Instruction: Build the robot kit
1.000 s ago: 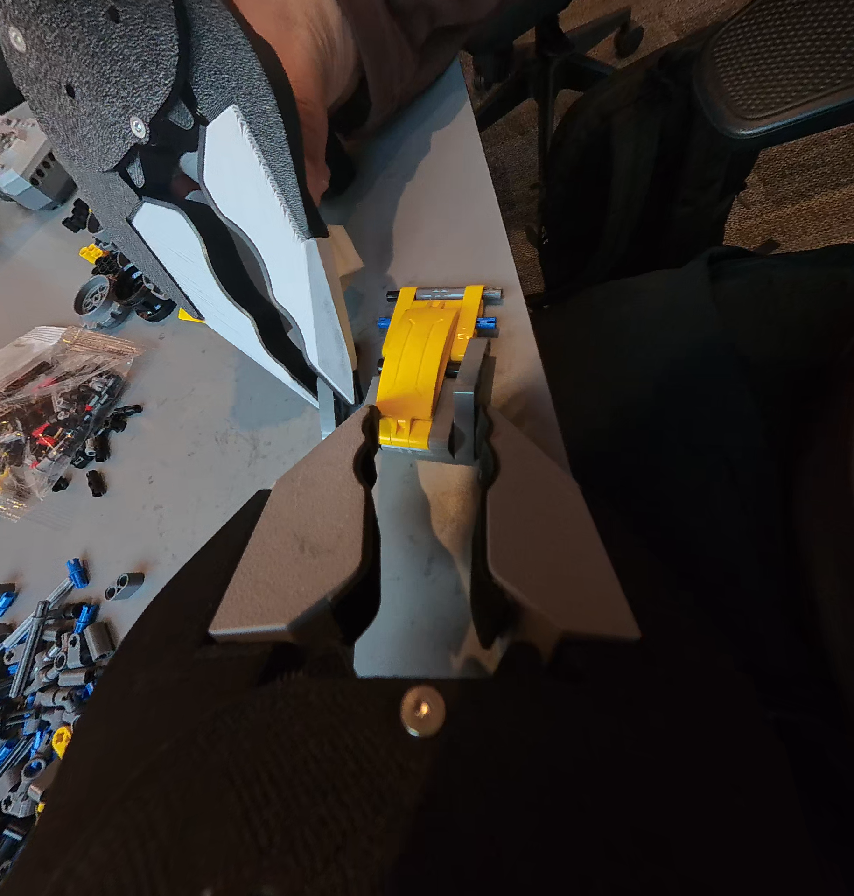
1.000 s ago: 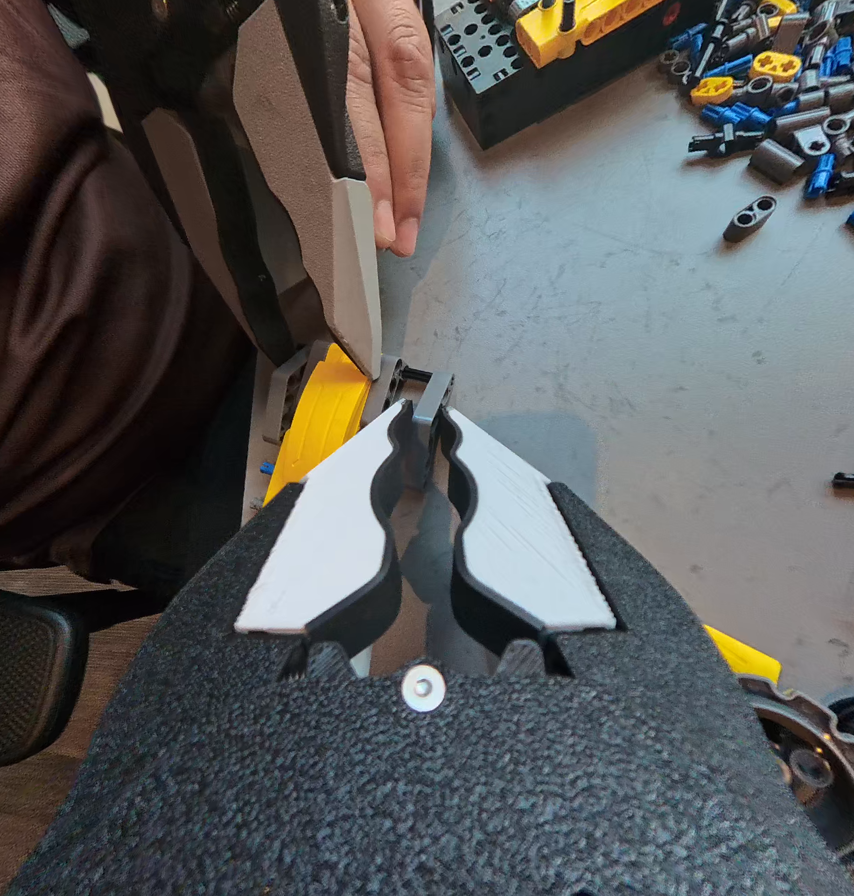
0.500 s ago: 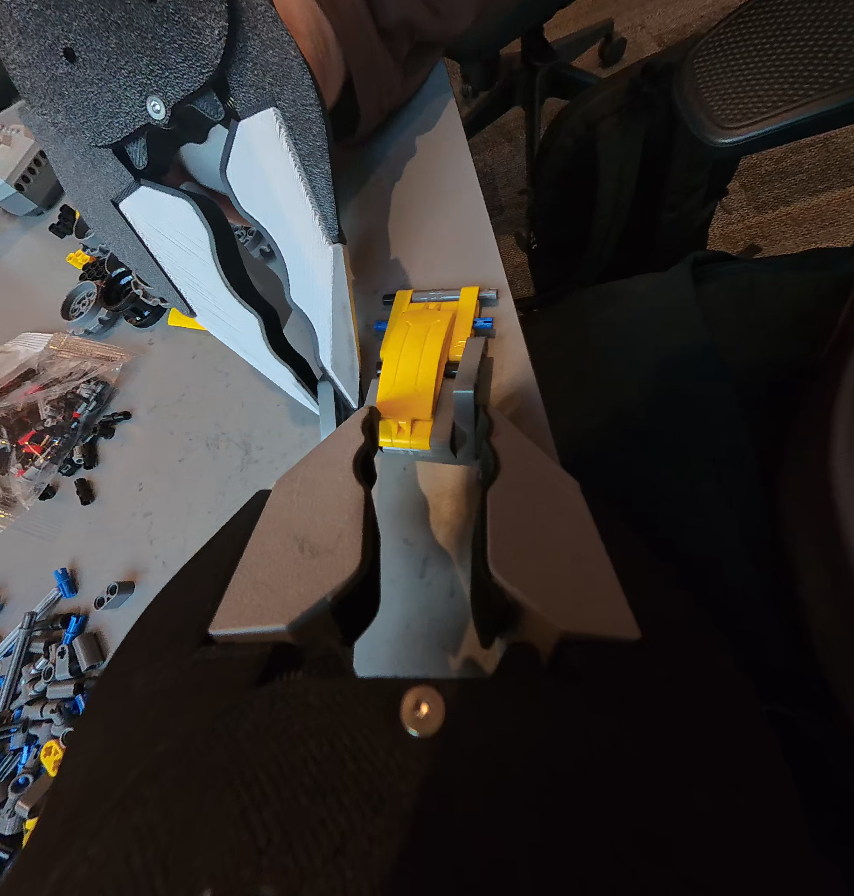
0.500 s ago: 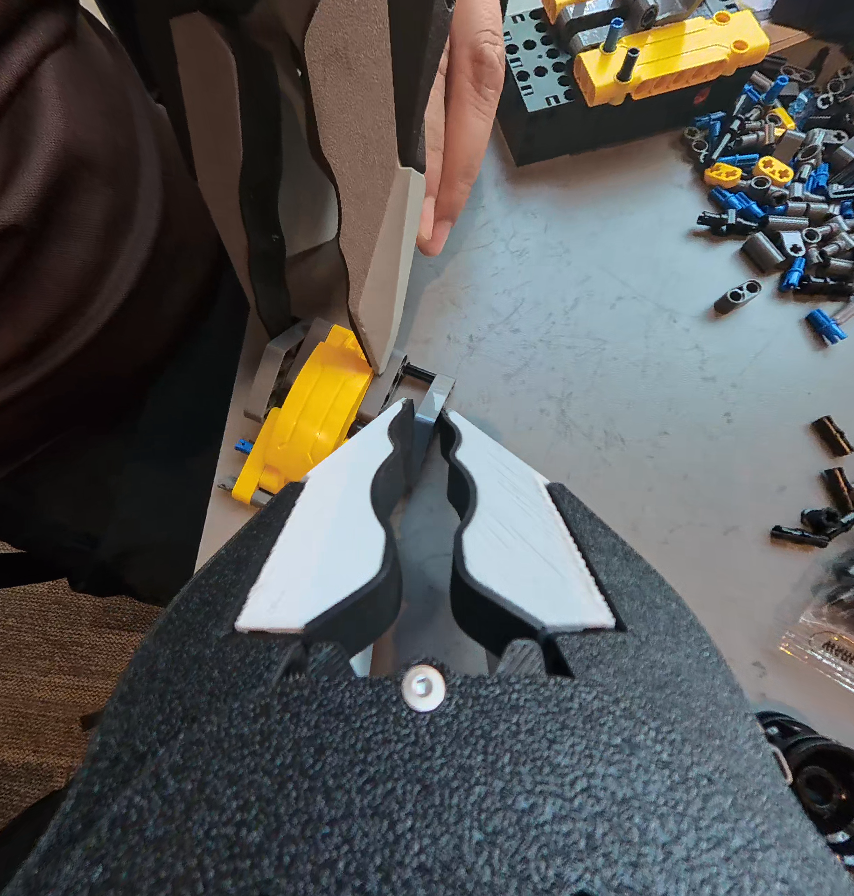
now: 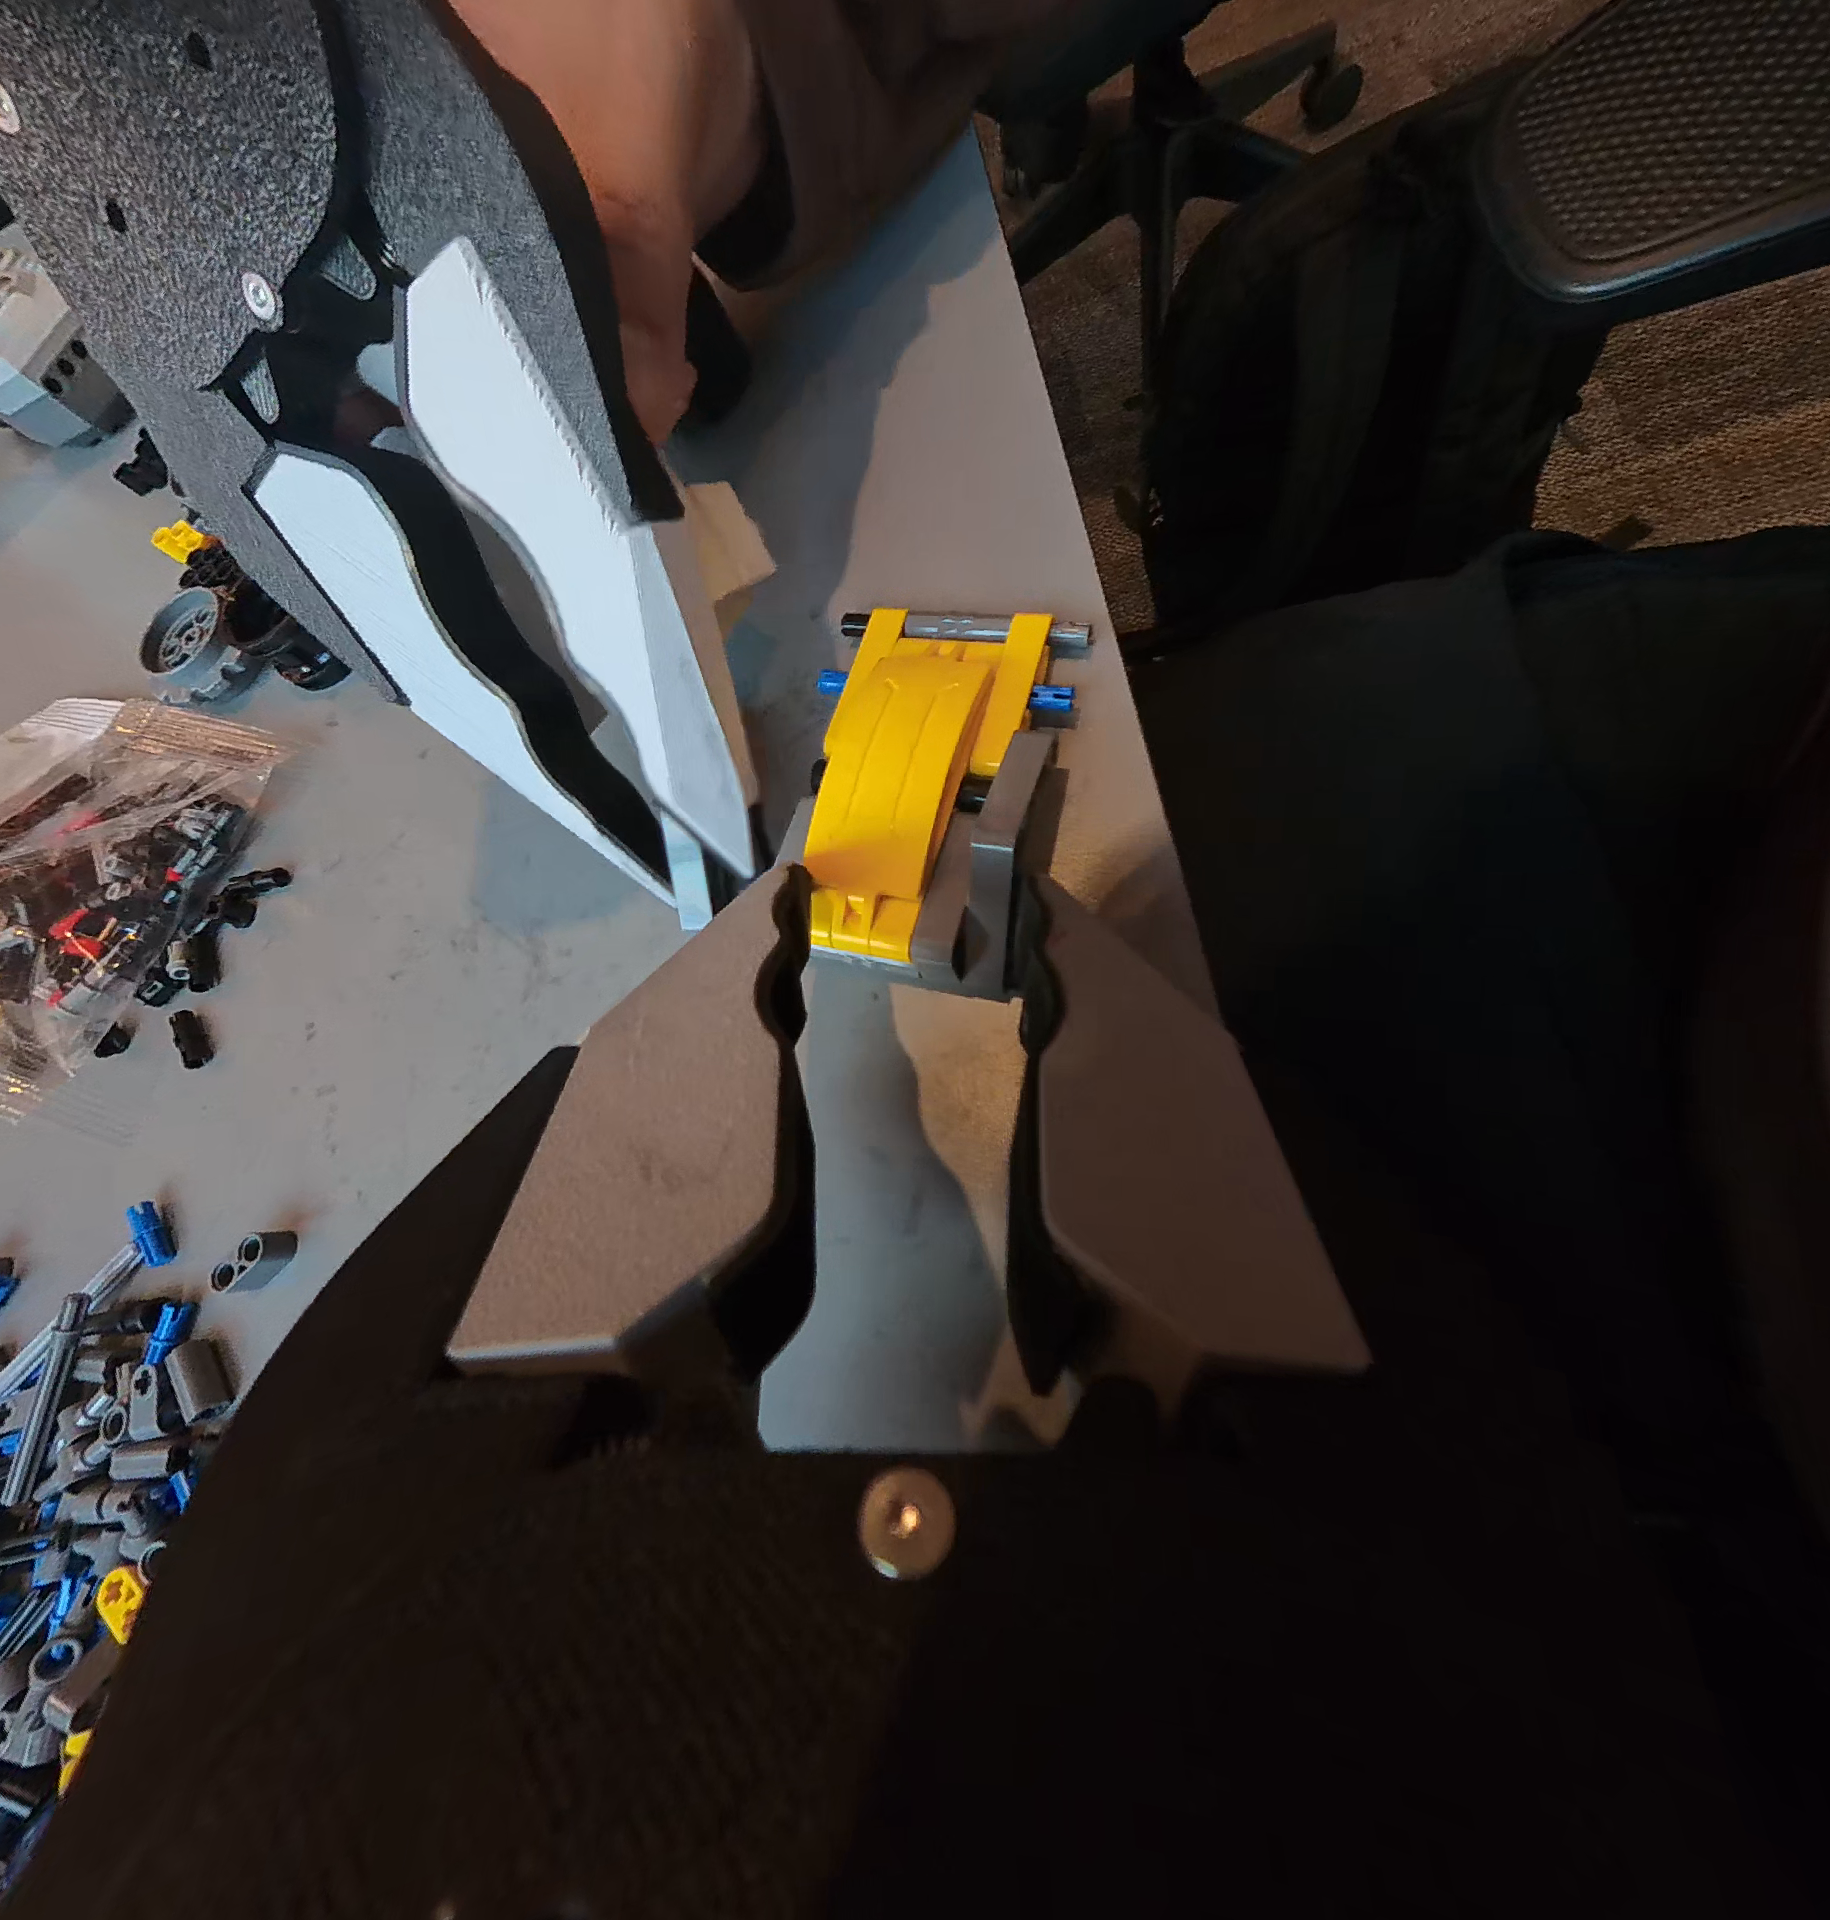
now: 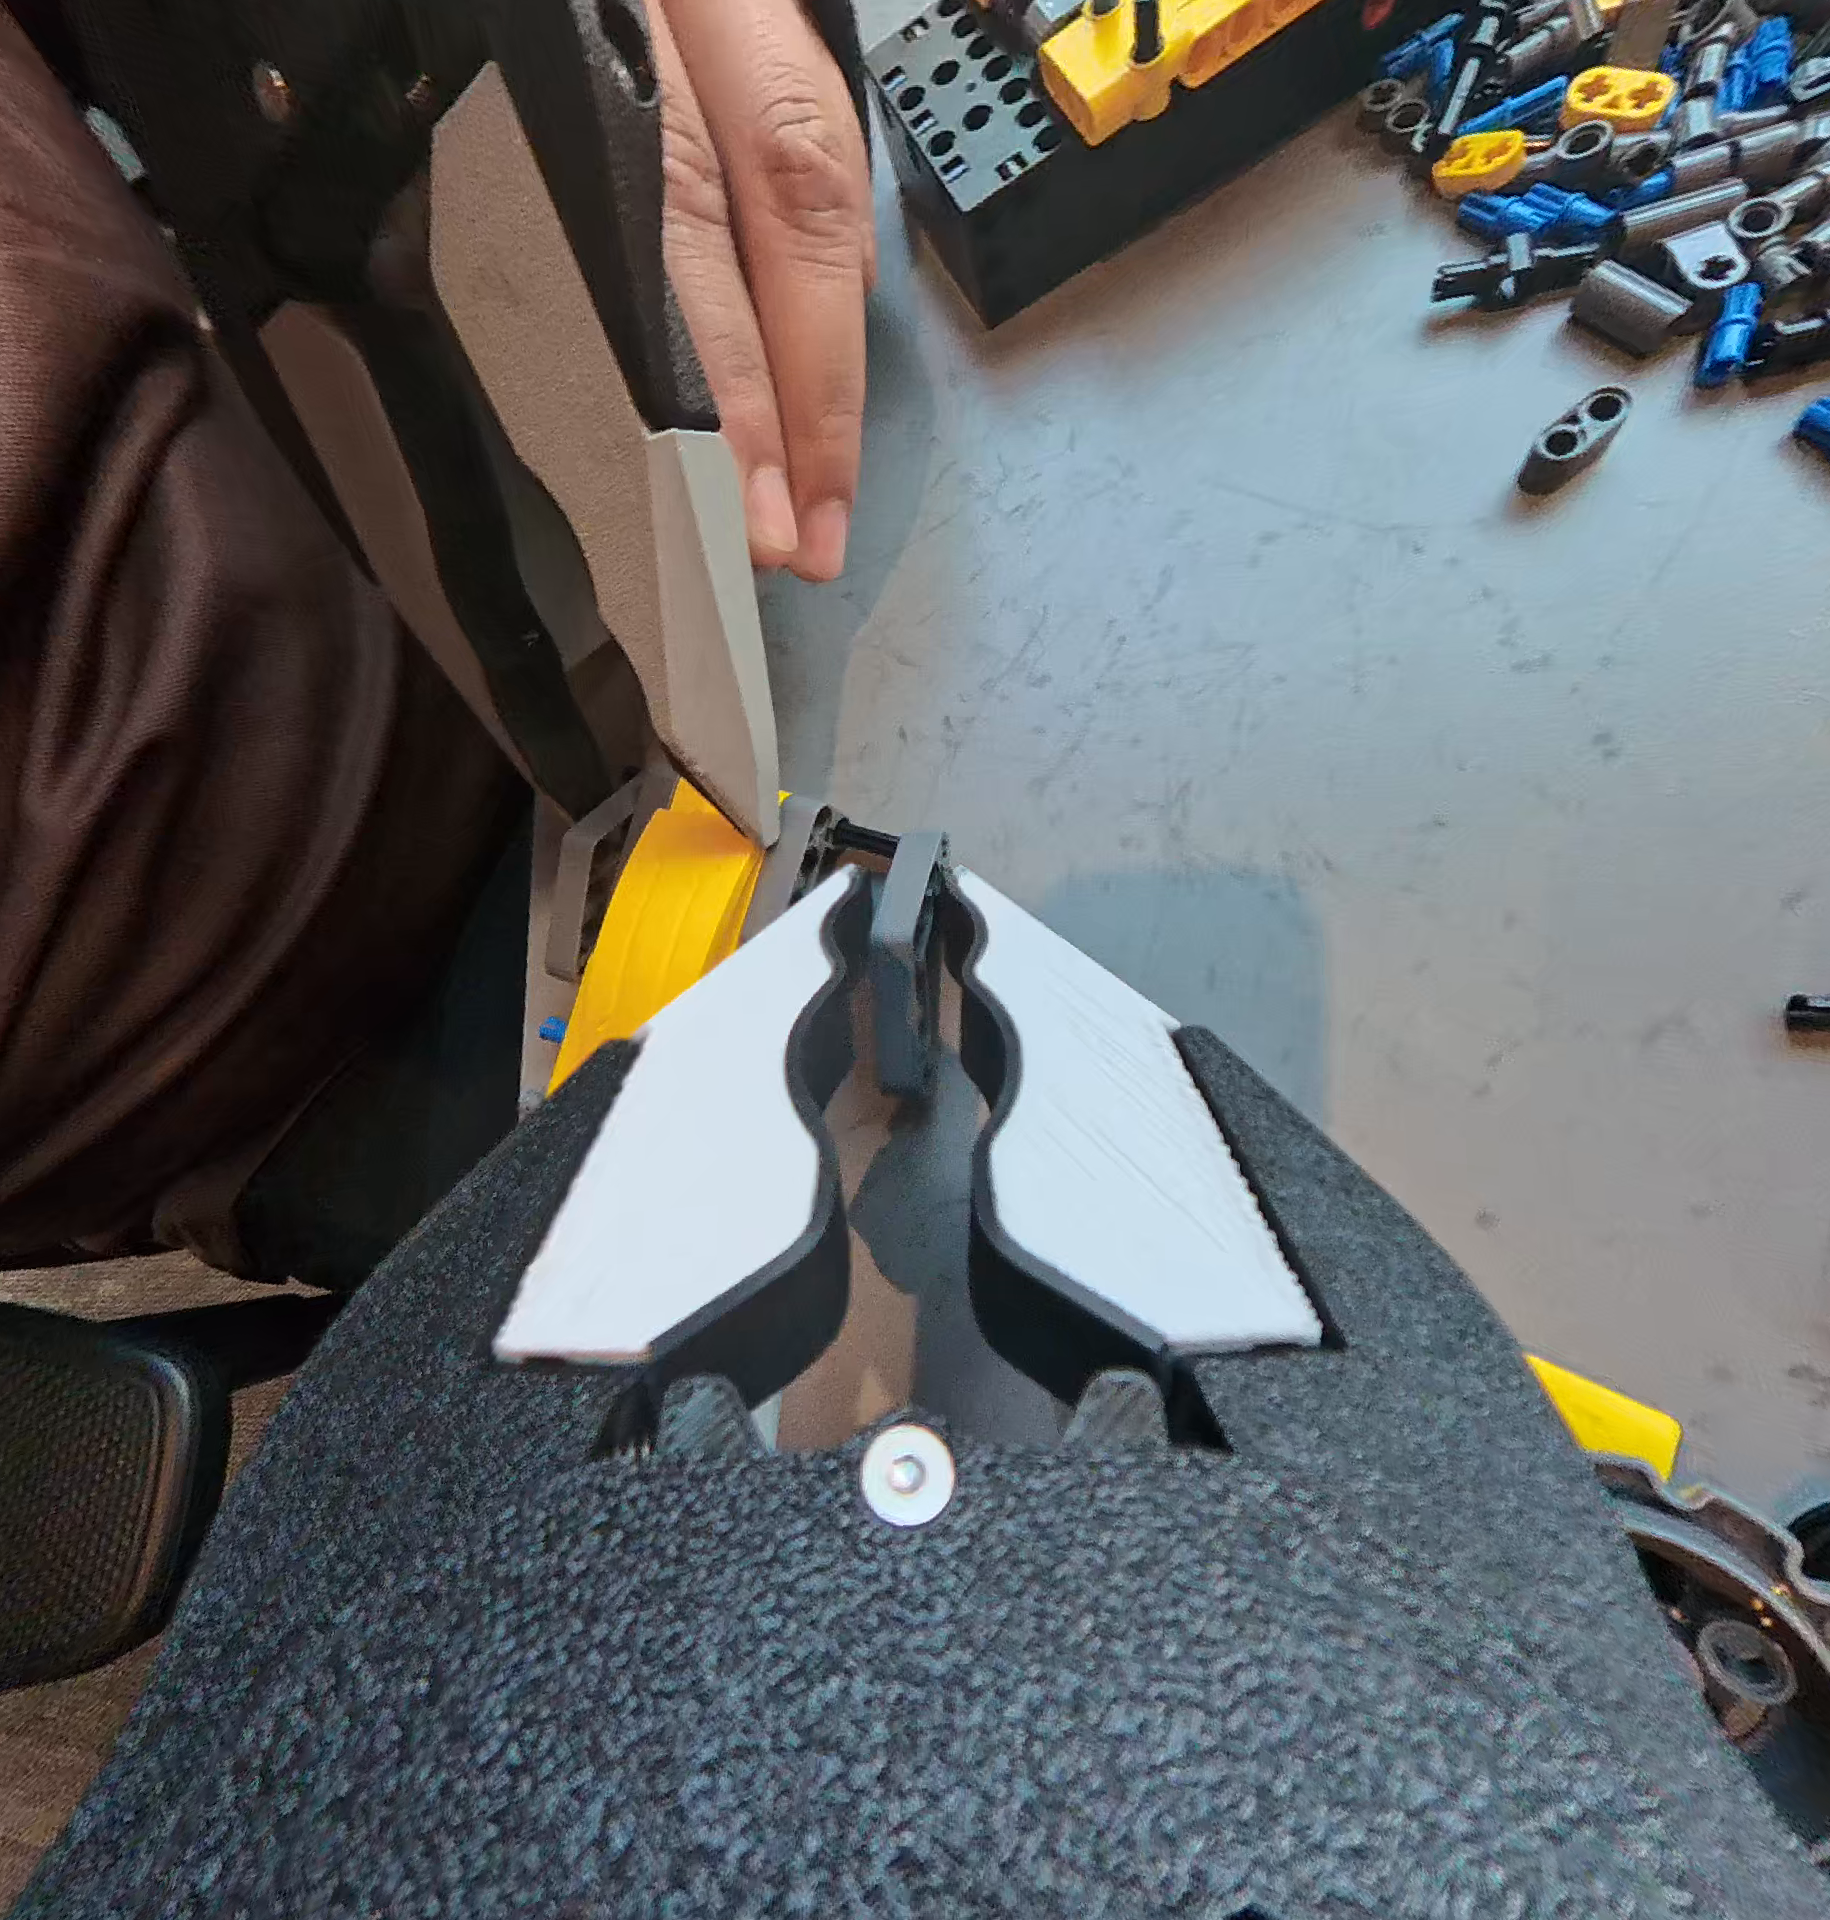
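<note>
Left tongs point(image 5: 906, 914) clamped on yellow assembly point(image 5: 906, 790) at table edge point(image 5: 1087, 582), right tongs point(image 6: 900, 883) pinching grey beam point(image 6: 906, 966)

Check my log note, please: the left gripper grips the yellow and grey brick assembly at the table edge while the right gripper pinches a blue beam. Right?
Not quite: the beam in the right gripper is grey, as the right wrist view shows. The left gripper does grip the yellow and grey brick assembly at the table edge.

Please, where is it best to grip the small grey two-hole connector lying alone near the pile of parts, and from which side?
Probably take the two-hole connector across its narrow waist, coming from above. It lies flat on the grey table, holes up, apart from the pile of parts, so both long sides look free.
</note>
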